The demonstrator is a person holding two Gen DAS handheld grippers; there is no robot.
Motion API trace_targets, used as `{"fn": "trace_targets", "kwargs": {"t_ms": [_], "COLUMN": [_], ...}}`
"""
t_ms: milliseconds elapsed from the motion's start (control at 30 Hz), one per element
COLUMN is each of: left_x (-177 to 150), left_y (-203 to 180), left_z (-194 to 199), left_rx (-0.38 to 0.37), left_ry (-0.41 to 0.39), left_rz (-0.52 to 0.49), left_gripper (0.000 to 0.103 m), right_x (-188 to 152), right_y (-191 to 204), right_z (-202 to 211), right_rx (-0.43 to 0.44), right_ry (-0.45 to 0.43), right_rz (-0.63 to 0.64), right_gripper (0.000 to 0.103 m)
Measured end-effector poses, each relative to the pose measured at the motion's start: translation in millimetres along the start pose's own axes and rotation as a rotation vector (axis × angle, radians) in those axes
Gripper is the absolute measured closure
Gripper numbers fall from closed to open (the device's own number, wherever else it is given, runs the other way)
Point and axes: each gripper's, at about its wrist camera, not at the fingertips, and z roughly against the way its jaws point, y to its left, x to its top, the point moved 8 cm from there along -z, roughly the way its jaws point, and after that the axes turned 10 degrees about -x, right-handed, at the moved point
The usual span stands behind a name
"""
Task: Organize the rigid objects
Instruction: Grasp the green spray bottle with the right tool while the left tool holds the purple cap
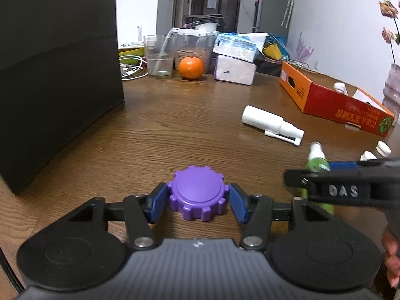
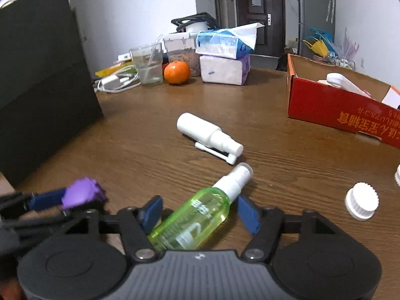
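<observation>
**Two grippers low over a cluttered wooden worktop**

A big black box (image 1: 57, 75) stands along the left edge of the worktop (image 1: 187, 125). Just right of it, near the front edge, the left gripper (image 1: 198, 201) has a purple ridged cap (image 1: 197, 192) between its blue pads; the left pad touches the cap's side, the right one looks to sit just off it, so I can't call it a firm hold. Beside it, the right gripper (image 2: 197, 212) straddles a green spray bottle (image 2: 195, 220) lying tilted on the wood, nozzle pointing away. Its jaws stand half open, the left pad at the bottle's body, the right pad apart from the neck. Further in, a white spray bottle (image 2: 207, 135) lies on its side. At the back edge sit a clear cup (image 2: 147, 66), an orange (image 2: 177, 72) and stacked tissue packs (image 2: 225, 60). A white cap (image 2: 361, 200) rests near the right front, and a red cardboard box (image 2: 337, 105) sits open at the right edge.
</observation>
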Motion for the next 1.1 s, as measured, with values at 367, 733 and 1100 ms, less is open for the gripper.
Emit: {"fn": "trace_targets", "kwargs": {"t_ms": [367,733,1100], "left_x": [0.1,0.3,0.7], "left_y": [1.5,3.6,6.1], "left_z": [1.4,2.1,3.1], "left_rx": [0.001,0.023,0.045], "left_ry": [-0.004,-0.007,-0.016], "left_rz": [0.010,0.013,0.024], "left_gripper": [0.048,0.048,0.048], "right_x": [-25.6,-24.8,-26.0], "right_y": [-34.9,-37.2,-40.2], "right_z": [27.3,27.4,31.9], "right_rx": [-0.033,-0.052,-0.021], "right_ry": [-0.013,-0.039,-0.054], "right_rz": [0.038,0.044,0.025], "right_gripper": [0.043,0.062,0.073]}}
